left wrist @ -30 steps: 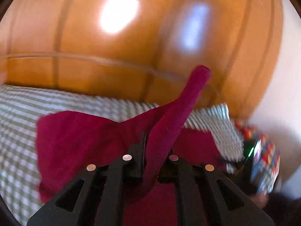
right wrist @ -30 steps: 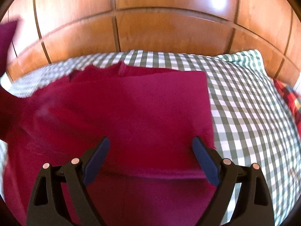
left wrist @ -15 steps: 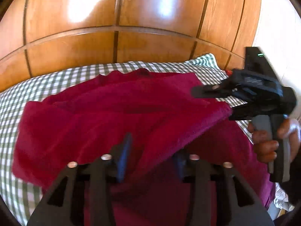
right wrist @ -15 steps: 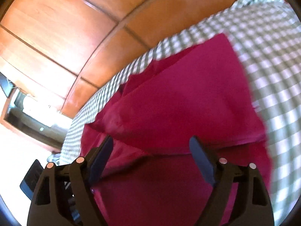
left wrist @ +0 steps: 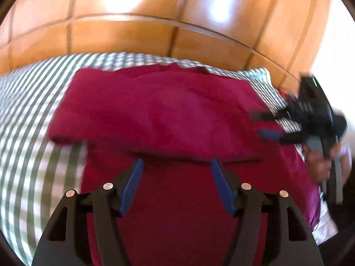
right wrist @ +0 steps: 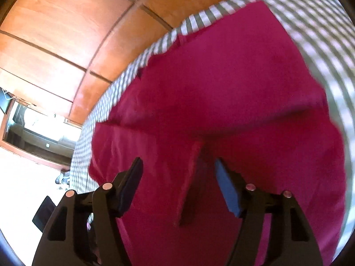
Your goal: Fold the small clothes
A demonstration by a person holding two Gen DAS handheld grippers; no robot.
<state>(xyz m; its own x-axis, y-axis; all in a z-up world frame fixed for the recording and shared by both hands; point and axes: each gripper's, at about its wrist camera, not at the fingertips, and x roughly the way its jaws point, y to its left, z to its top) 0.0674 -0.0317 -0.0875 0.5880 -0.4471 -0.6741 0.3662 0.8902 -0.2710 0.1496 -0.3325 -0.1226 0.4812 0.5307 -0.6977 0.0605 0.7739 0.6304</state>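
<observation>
A dark red garment [left wrist: 159,115] lies partly folded on a green-and-white checked cloth [left wrist: 28,115]; a folded layer covers its far half. My left gripper [left wrist: 176,166] is open and empty, just above the near edge of that folded layer. My right gripper [left wrist: 269,125] shows at the right in the left wrist view, open, at the garment's right edge. In the right wrist view the right gripper [right wrist: 178,166] is open over the garment [right wrist: 221,77], with a raised fold of red fabric [right wrist: 190,177] standing between its jaws, not pinched.
A polished wooden panelled wall [left wrist: 133,28] rises behind the checked cloth [right wrist: 321,33]. A bright doorway or window [right wrist: 33,122] shows at the far left in the right wrist view. A patterned red item [left wrist: 284,93] lies at the cloth's right end.
My left gripper has let go of the red fabric and opened; the lifted part now lies folded over the garment. My right gripper has moved to the garment's right side and turned.
</observation>
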